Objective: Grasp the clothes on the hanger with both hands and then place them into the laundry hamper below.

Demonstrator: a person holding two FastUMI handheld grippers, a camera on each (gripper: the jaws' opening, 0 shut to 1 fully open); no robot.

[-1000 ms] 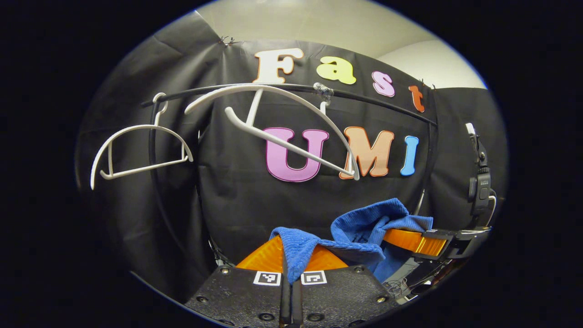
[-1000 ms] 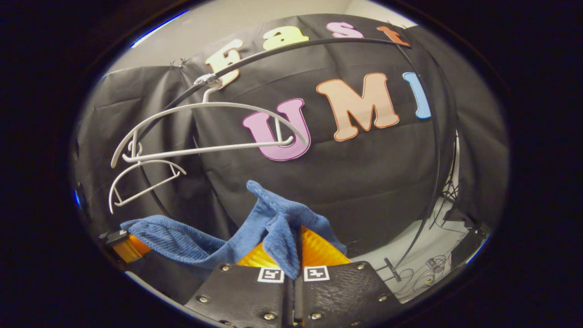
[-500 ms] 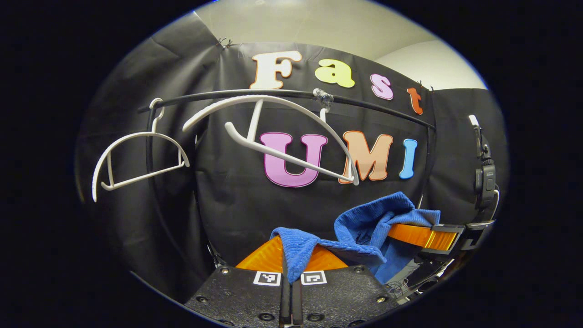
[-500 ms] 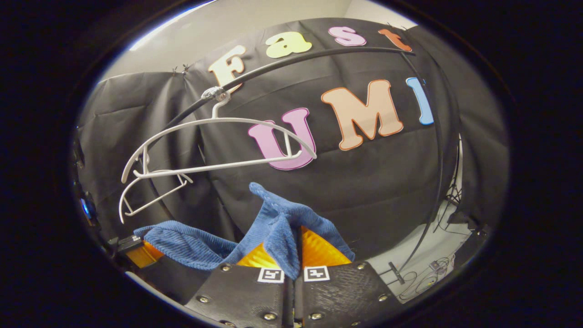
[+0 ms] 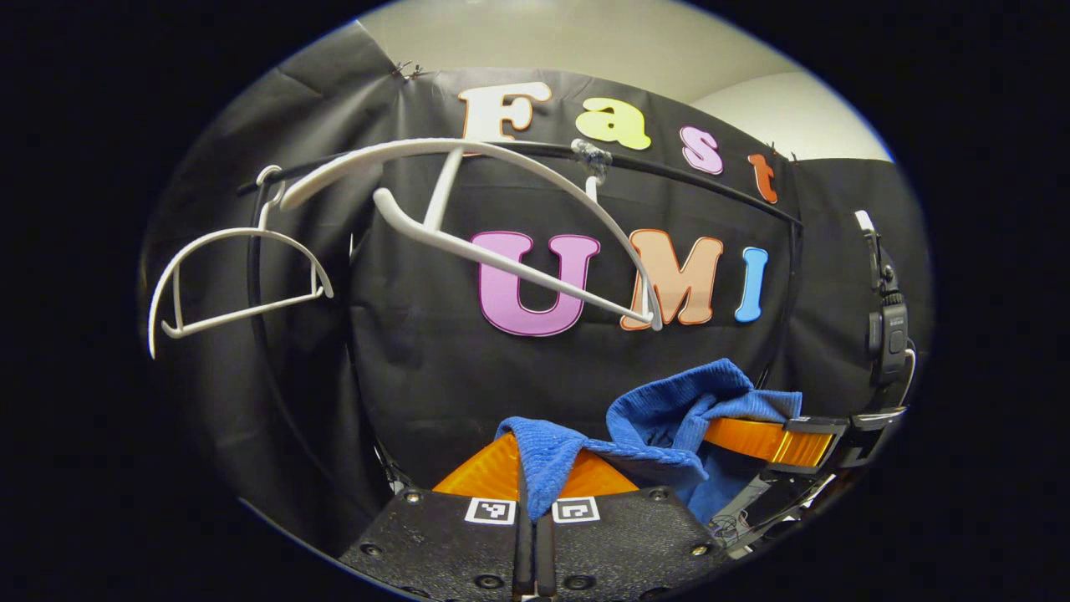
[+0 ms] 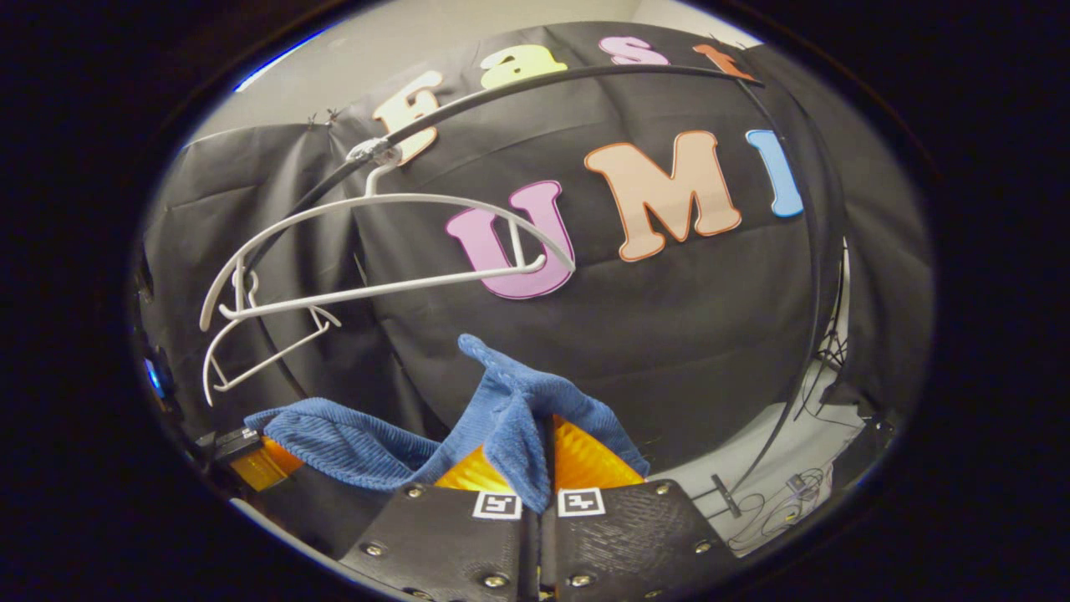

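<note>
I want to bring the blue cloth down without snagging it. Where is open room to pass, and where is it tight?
The blue cloth spans between the left claw and right claw, both shut on it. Open room lies below the near white hanger, in front of the black backdrop. It is crowded above: that hanger, the far hanger and the black rail.

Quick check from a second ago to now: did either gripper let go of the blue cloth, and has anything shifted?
No release. The left gripper and right gripper stay shut on the blue cloth, still strung between them below the bare white hanger. The views only drifted slightly: the hanger sits a bit further left in the left gripper view. The second hanger still hangs on the rail.
</note>
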